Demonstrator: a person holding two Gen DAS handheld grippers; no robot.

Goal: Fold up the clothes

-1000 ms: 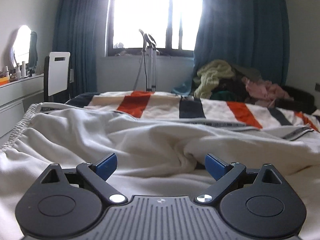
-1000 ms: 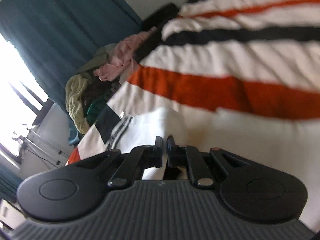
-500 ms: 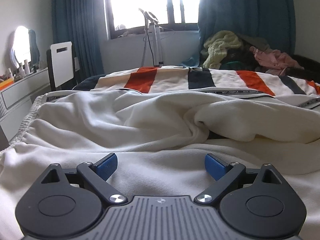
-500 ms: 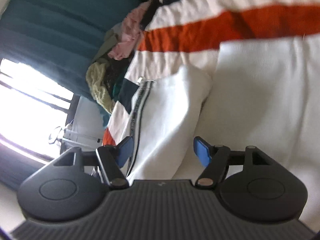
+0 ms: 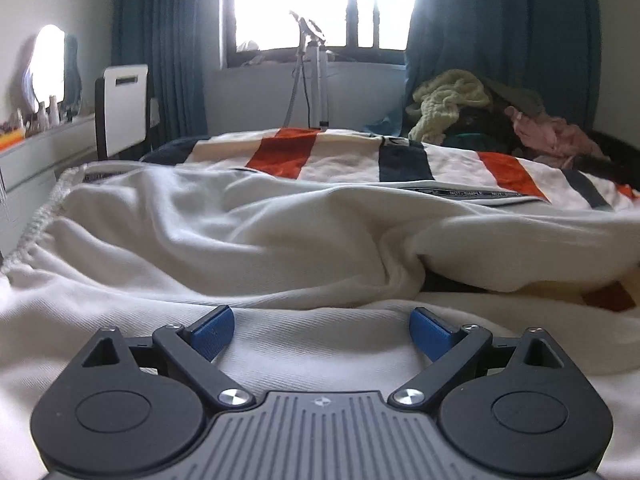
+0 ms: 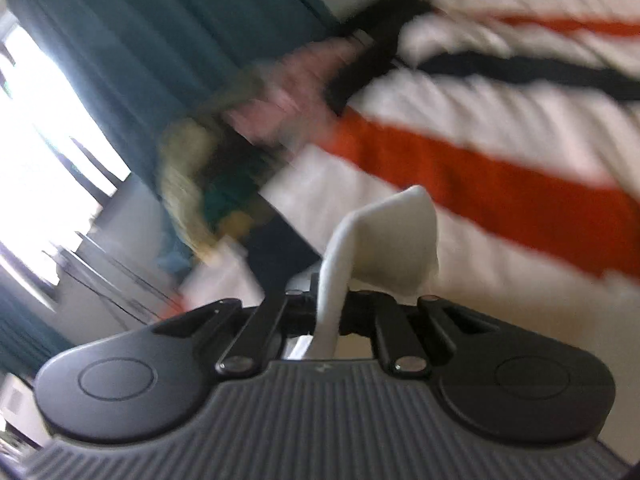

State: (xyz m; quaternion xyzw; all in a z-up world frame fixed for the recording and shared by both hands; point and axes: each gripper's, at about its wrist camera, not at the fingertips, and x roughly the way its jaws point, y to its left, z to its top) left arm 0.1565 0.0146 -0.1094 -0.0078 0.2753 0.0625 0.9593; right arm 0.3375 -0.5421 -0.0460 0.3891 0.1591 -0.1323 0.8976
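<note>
1. Half a second before, my right tongs (image 6: 329, 300) had stood open over the white garment; at this moment they had closed on a fold of it, and the cloth (image 6: 384, 240) stood up in a peak just past the tips.
2. My left tongs (image 5: 322, 330) had barely shifted and stayed spread wide, their blue pads (image 5: 211, 330) resting low on the white garment (image 5: 240, 232) and gripping nothing.
3. The garment lay rumpled across the bed in front of my left tongs, with a ribbed, gathered edge (image 5: 38, 224) at the far left and a rolled fold (image 5: 520, 252) to the right.
4. A printed band (image 5: 464, 194) ran along the garment's far edge.
5. Under it lay the striped blanket (image 5: 404, 160), white with orange and dark bars.
6. A pile of other clothes (image 5: 480, 108), yellowish, dark and pink, sat at the far right of the bed below the blue curtains (image 5: 500, 32).
7. The right wrist view was tilted and blurred, so I could make out little beyond the blanket's stripes (image 6: 500, 176) and the pinched cloth.
</note>
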